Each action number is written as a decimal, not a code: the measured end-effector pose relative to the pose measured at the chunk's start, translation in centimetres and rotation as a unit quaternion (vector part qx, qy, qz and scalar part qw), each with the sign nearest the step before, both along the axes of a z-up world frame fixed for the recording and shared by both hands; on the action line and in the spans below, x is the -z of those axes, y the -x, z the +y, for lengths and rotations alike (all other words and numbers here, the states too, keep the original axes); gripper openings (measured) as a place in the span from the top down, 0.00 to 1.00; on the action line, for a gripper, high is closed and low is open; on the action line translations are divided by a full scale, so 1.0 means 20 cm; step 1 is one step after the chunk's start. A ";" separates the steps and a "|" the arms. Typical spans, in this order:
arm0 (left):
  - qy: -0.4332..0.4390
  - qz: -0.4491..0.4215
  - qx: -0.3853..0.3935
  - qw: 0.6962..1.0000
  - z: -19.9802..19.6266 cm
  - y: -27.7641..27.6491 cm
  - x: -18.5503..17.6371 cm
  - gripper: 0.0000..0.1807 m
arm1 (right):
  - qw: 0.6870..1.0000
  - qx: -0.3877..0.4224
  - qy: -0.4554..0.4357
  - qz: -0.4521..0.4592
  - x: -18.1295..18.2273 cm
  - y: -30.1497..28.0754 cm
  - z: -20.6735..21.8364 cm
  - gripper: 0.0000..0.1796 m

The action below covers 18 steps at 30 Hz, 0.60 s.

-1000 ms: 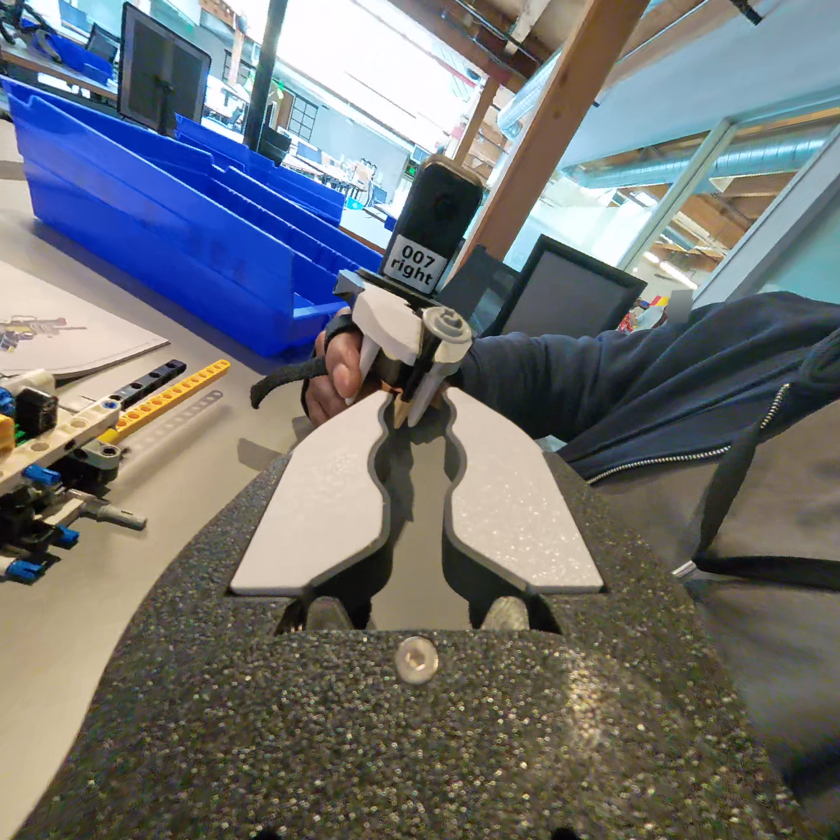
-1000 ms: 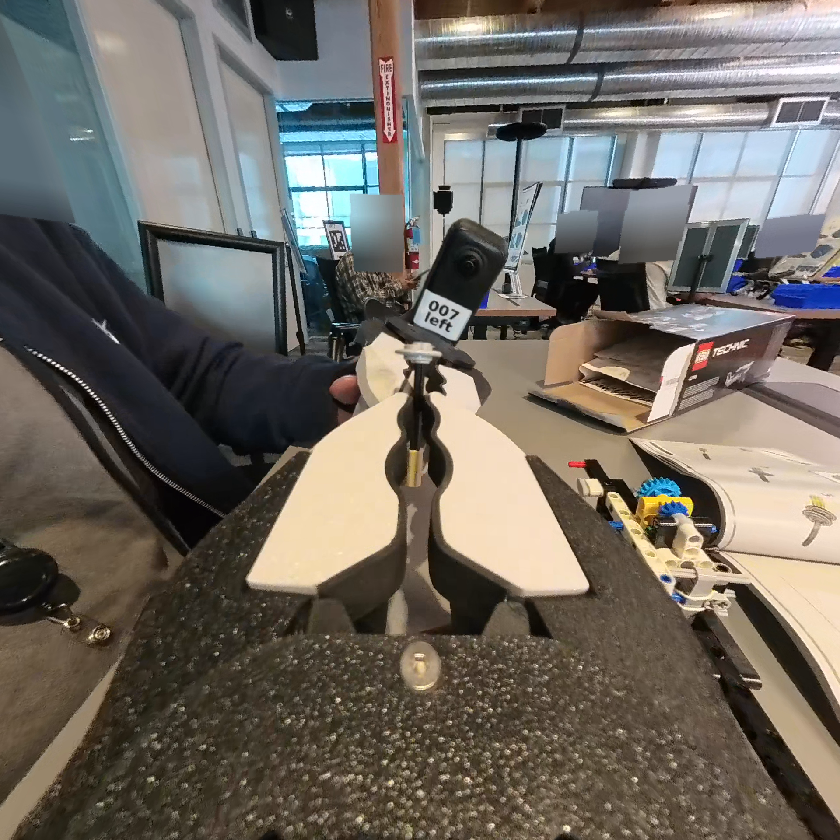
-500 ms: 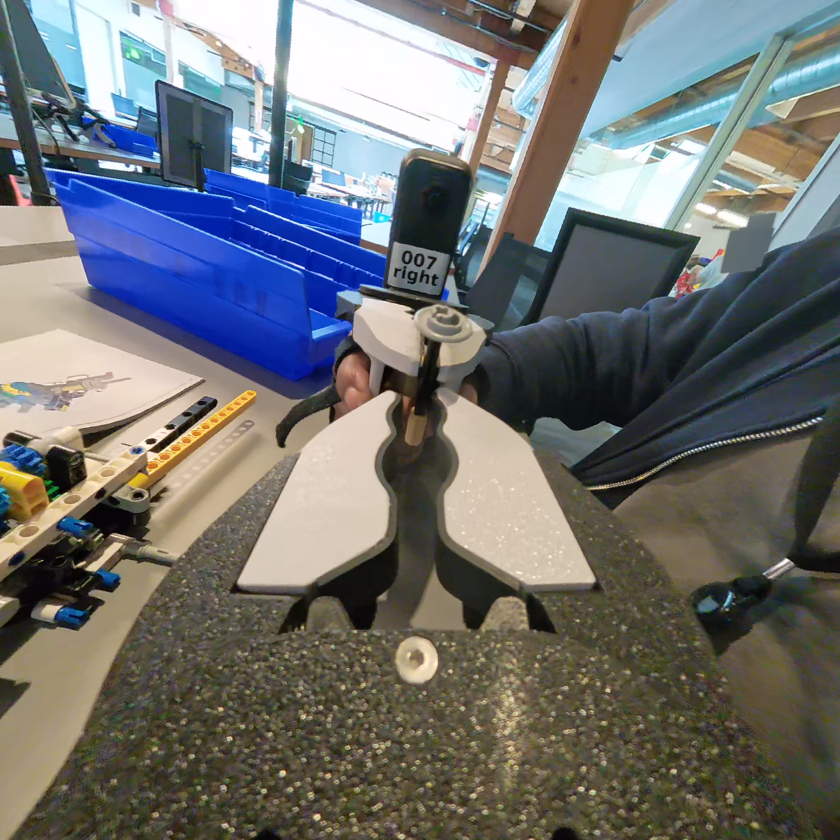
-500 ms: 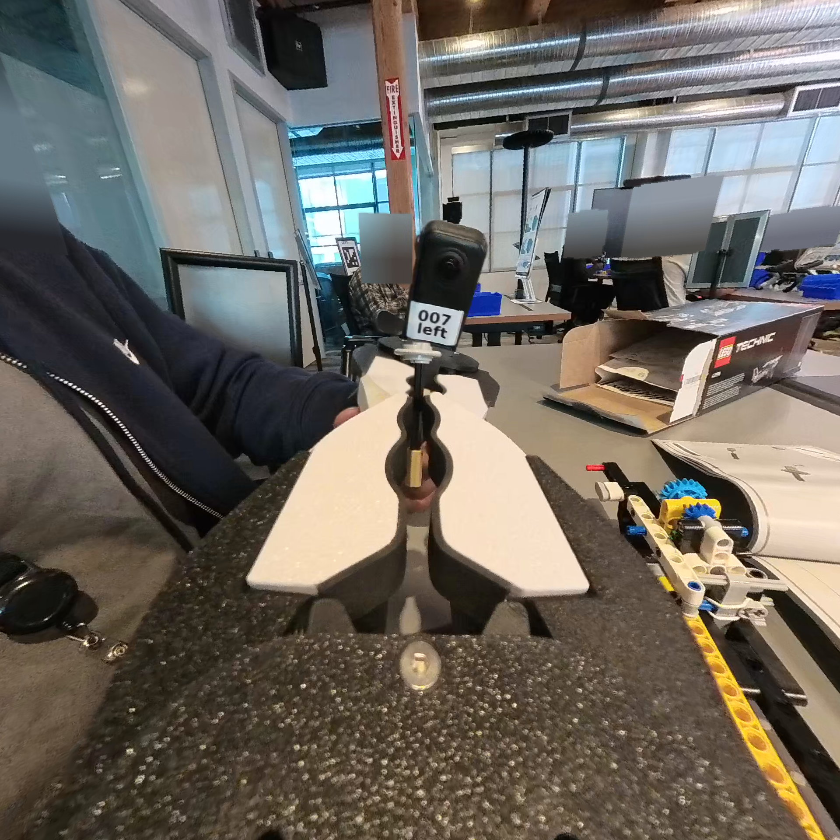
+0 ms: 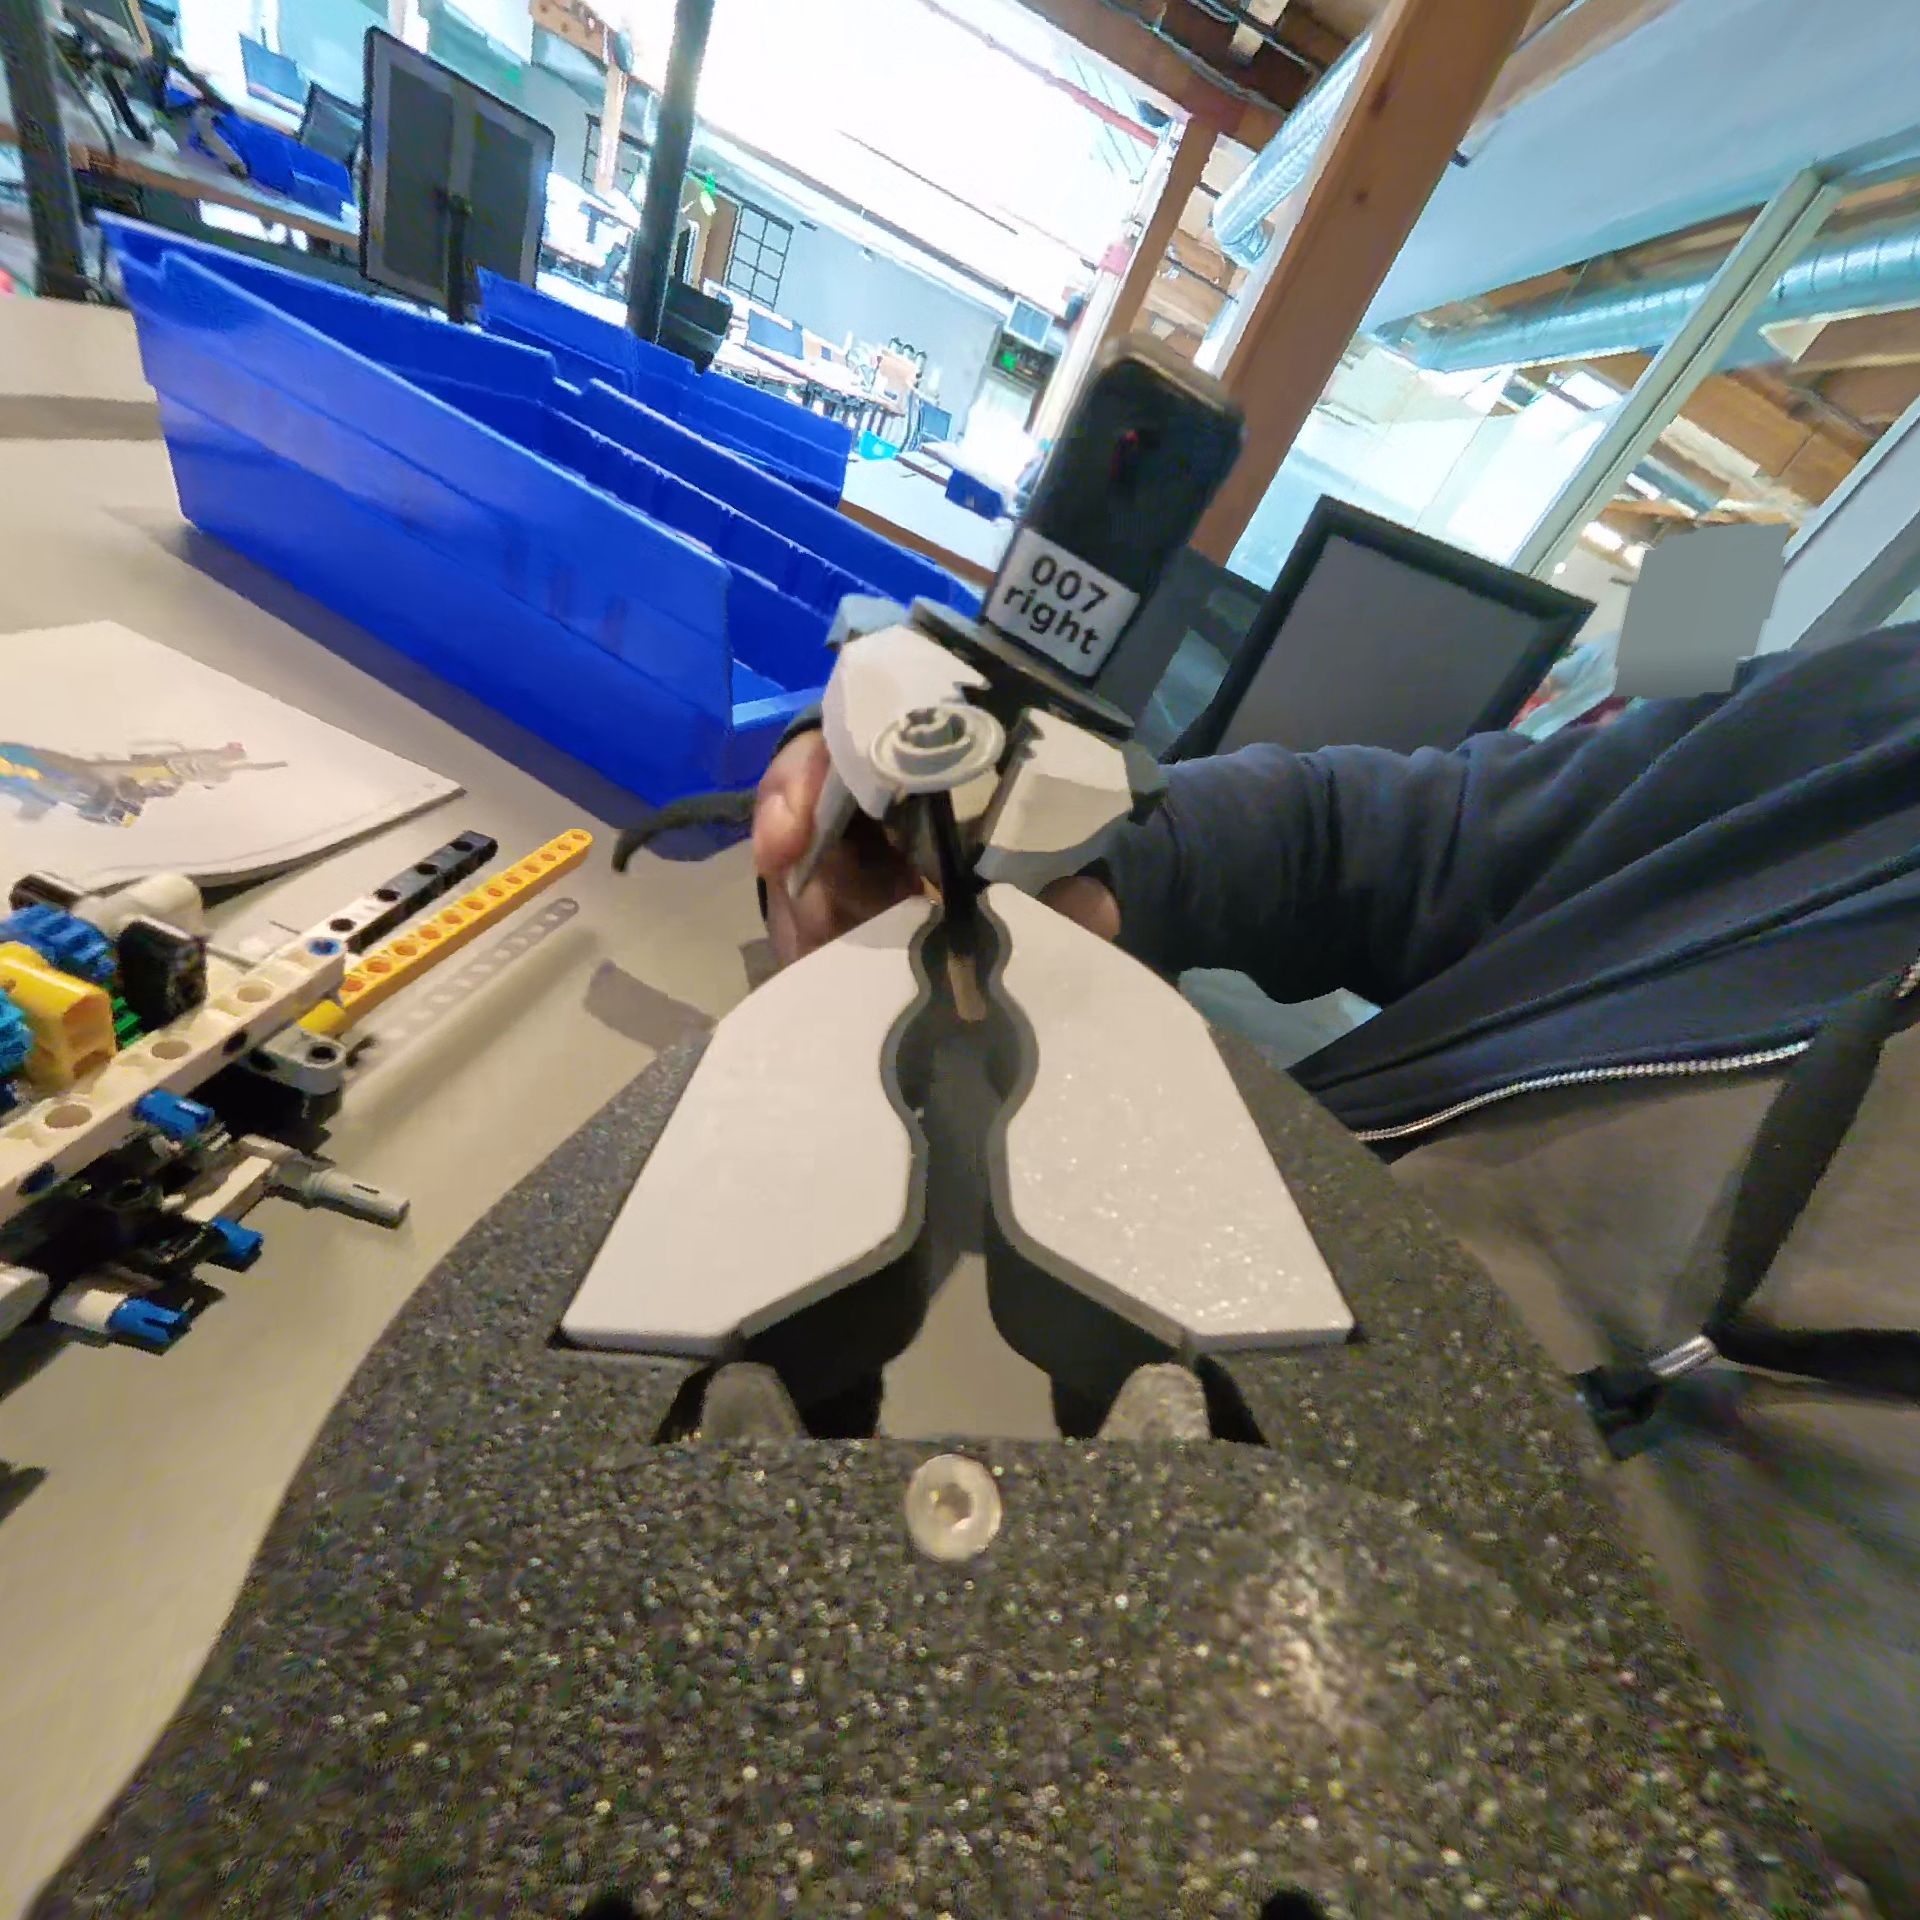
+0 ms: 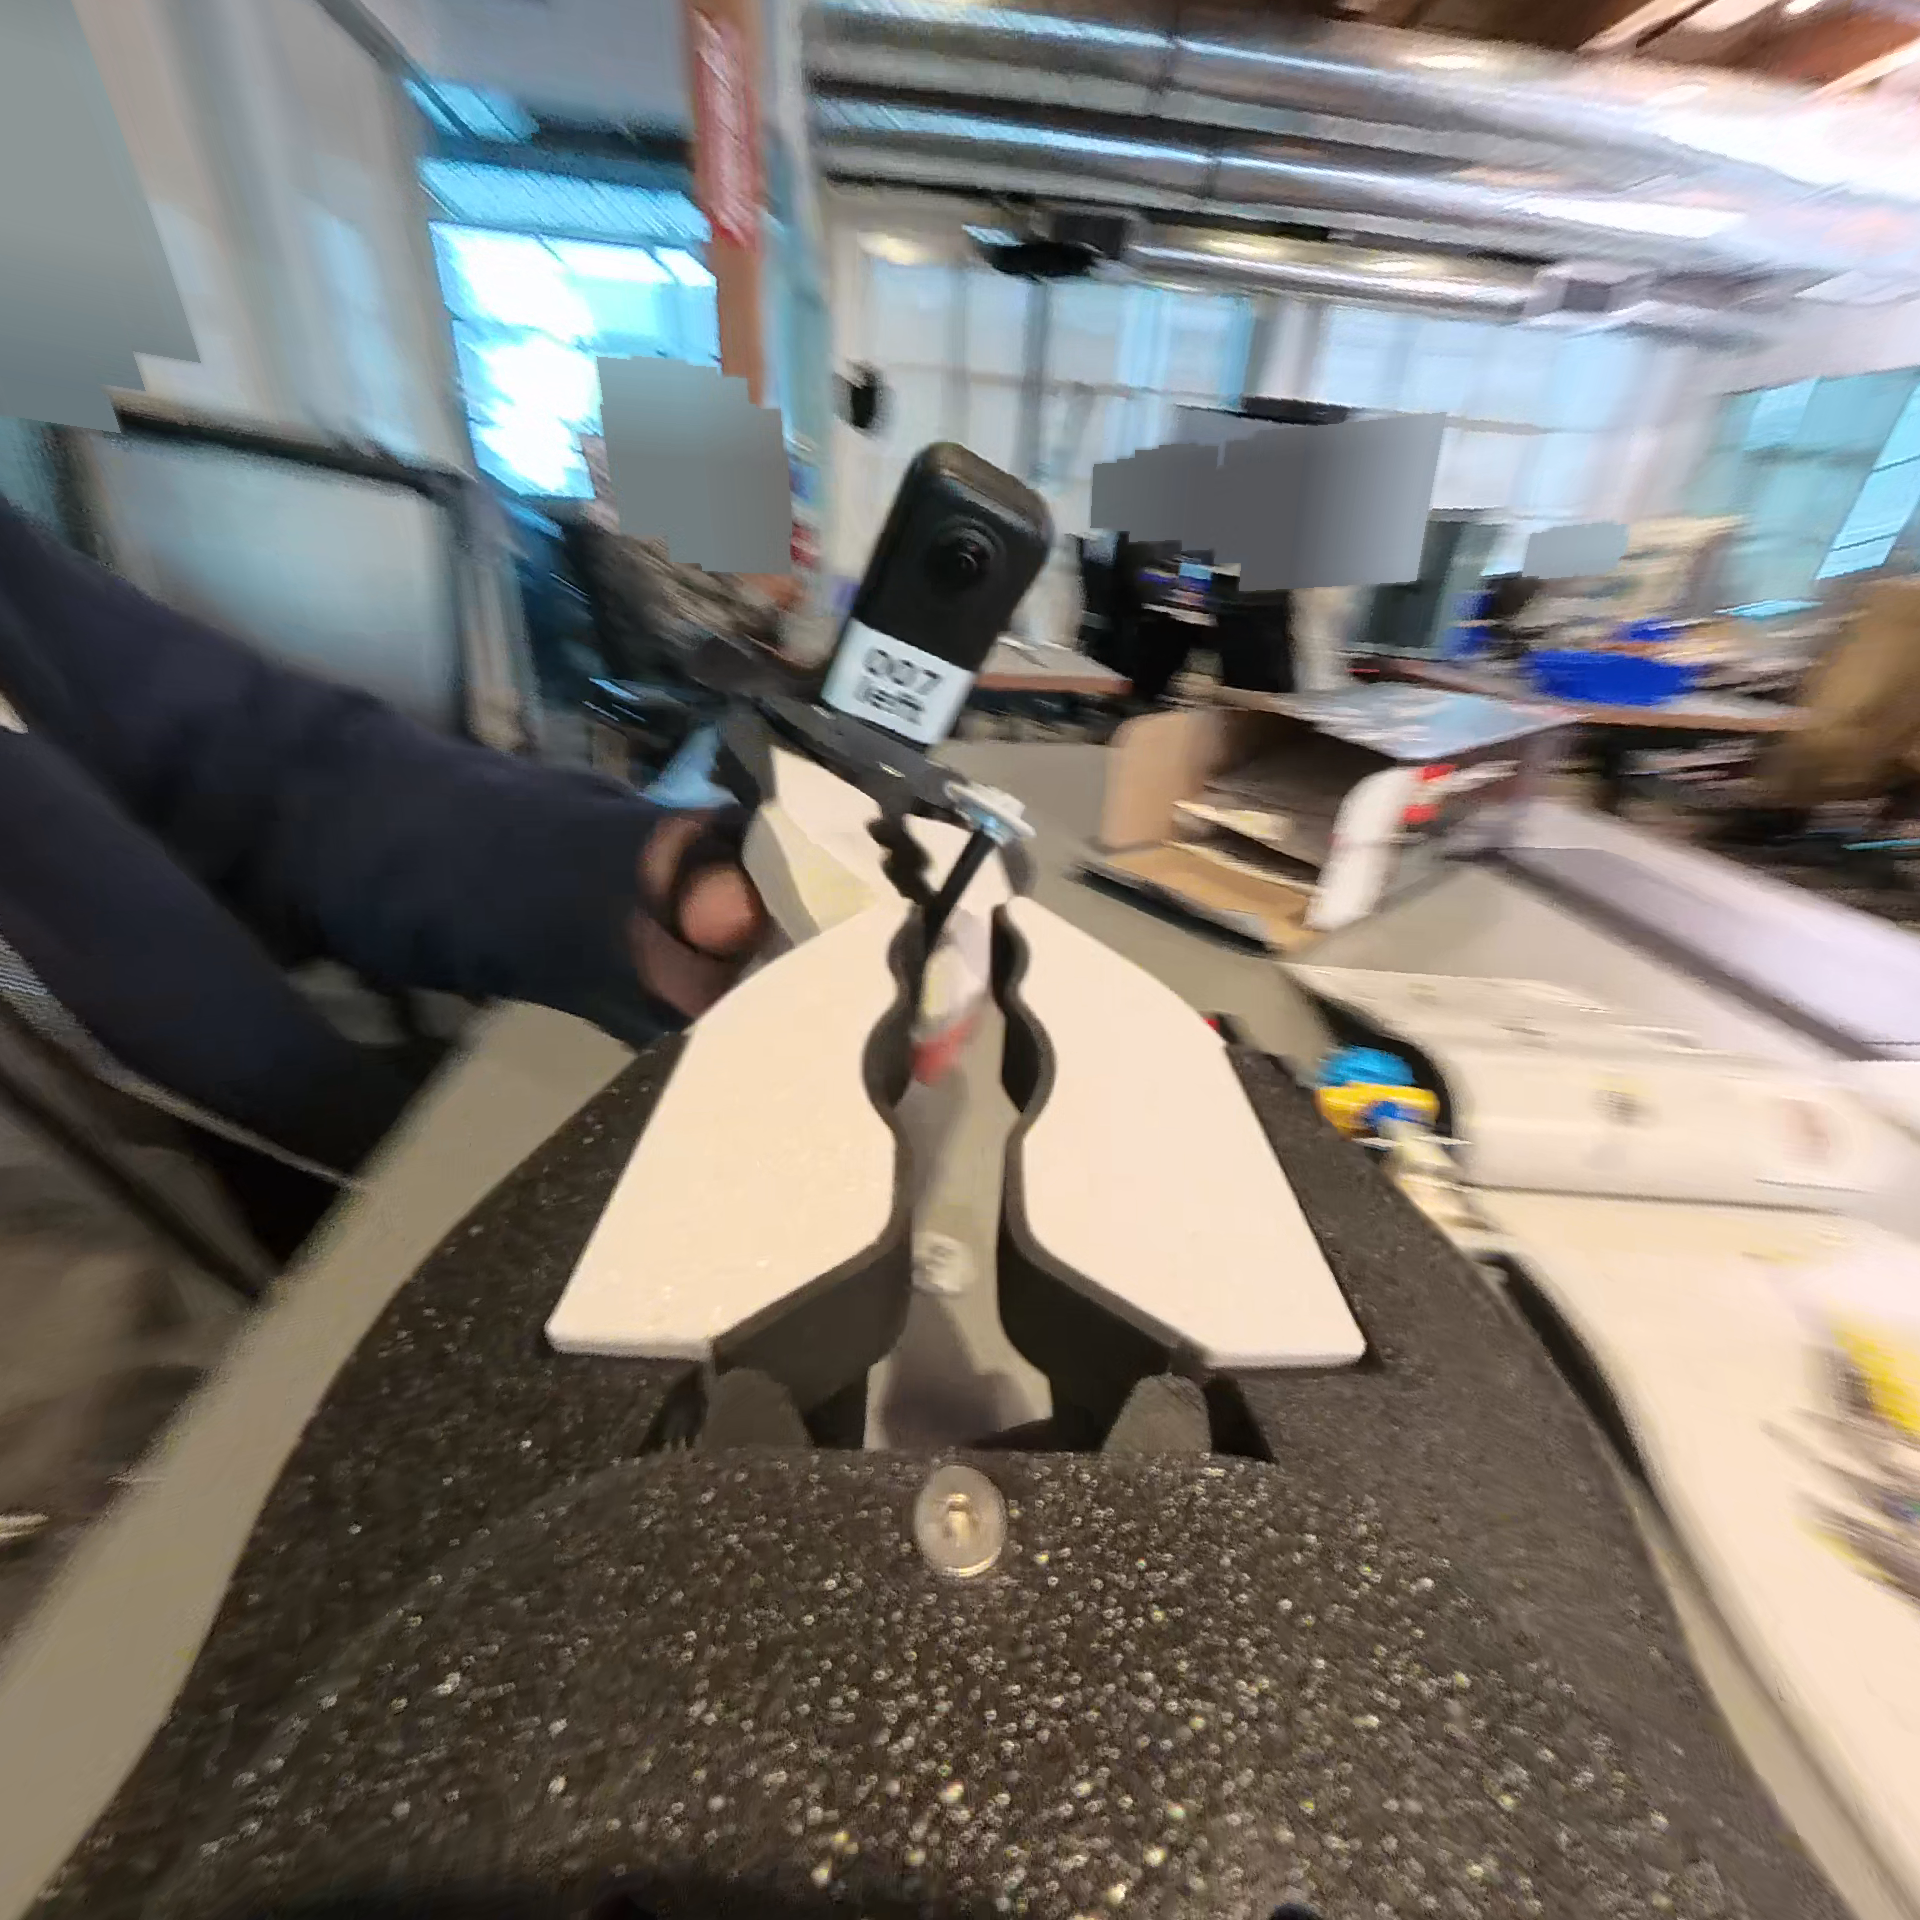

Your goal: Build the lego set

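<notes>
A thin black axle (image 5: 943,868) carries a grey round hub (image 5: 935,740) on top and a tan end (image 5: 971,1000) below. My left gripper (image 5: 958,906) is shut on the axle just above the tan end. My right gripper (image 6: 953,920) faces it tip to tip, and its jaws stand slightly apart around the tilted axle (image 6: 951,899), not pinching it. The right gripper also shows in the left wrist view (image 5: 961,769), with its fingers behind the hub. The right wrist view is motion-blurred, so the axle's lower end is unclear there.
The partly built model (image 5: 125,1039) lies on the grey table (image 5: 540,1049) at the left, with a yellow beam (image 5: 468,914), a black beam (image 5: 436,862) and an instruction booklet (image 5: 187,748). Blue bins (image 5: 468,540) stand behind. An open cardboard box (image 6: 1226,831) sits at the right. The tips of both grippers are at nearly the same place.
The right gripper's jaws have parted a little. The axle now leans over in the right wrist view, which swings and blurs. The left gripper keeps its hold and has turned slightly.
</notes>
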<state>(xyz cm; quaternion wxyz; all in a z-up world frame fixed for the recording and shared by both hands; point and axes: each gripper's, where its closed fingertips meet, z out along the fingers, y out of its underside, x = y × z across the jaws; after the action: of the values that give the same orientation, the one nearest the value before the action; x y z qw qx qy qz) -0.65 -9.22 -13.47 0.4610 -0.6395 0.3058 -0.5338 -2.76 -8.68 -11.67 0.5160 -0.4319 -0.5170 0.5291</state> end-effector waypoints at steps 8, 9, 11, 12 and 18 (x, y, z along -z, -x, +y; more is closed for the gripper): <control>0.067 0.013 0.047 0.997 0.03 0.06 0.01 0.98 | 0.944 0.129 -0.297 -0.059 0.04 -0.03 0.06 0.67; 0.075 0.019 0.058 0.995 0.03 0.07 0.01 0.98 | 0.930 0.134 -0.334 -0.071 0.06 -0.02 0.06 0.62; 0.090 0.032 0.085 0.992 0.04 0.07 0.01 0.98 | 0.911 0.140 -0.379 -0.079 0.08 0.00 0.06 0.54; 0.097 0.034 0.101 0.990 0.04 0.07 0.00 0.98 | 0.908 0.139 -0.387 -0.082 0.08 0.02 0.06 0.52; 0.101 0.033 0.152 0.983 0.04 0.05 0.01 0.98 | 0.908 0.128 -0.391 -0.083 0.10 0.07 0.09 0.46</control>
<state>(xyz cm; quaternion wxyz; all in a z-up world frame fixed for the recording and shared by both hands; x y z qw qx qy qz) -1.60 -8.32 -13.77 0.2973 -0.6459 0.3589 -0.6046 -4.23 -6.78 -13.70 0.6619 -0.3000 -0.6639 0.1761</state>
